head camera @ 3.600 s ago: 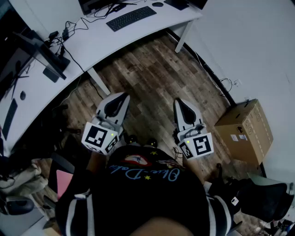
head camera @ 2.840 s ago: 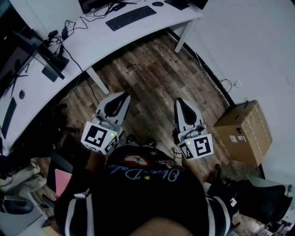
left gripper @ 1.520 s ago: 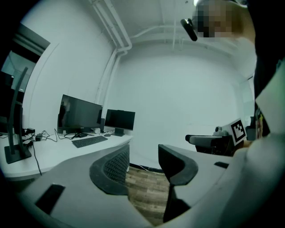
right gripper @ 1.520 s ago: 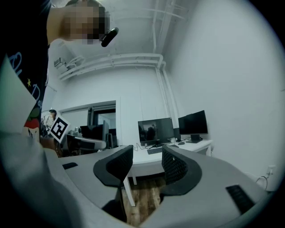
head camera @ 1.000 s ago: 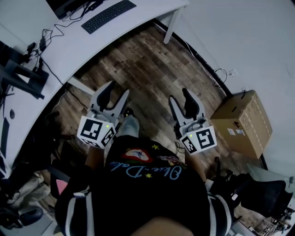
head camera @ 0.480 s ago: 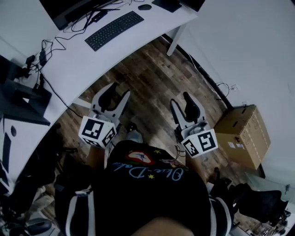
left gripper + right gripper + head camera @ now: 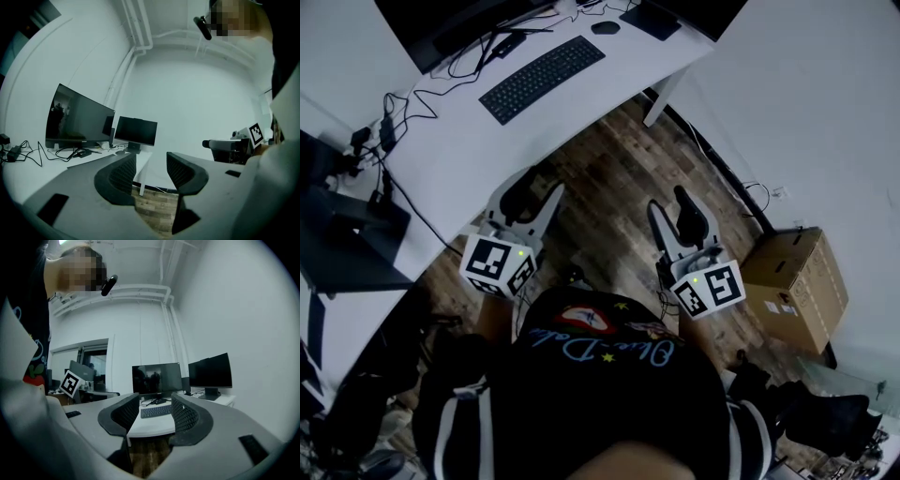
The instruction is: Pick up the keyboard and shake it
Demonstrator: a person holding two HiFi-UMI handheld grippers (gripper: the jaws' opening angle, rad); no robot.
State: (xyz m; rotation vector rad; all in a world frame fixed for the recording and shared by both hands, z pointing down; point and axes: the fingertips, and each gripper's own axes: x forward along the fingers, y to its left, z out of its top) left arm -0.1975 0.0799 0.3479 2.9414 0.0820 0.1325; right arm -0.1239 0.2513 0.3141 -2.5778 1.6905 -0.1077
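Looked down on a dark wood-plank floor (image 7: 609, 173) beneath a white curved desk (image 7: 459, 155) carrying two dark monitors (image 7: 79, 117) and loose black cables (image 7: 389, 127). Met plain white walls (image 7: 825, 94), white pipes (image 7: 140, 28) climbing one corner. Held a cardboard box (image 7: 797, 286) by the right wall, near a black chair (image 7: 825, 422).

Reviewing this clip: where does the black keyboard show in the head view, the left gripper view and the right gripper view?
Head view: keyboard lies upper centre-left, on the white desk.
Left gripper view: it cannot be made out; the desk's near part is hidden.
Right gripper view: keyboard sits just below centre, on the desk.
Shared landmark: the large monitor behind the keyboard.
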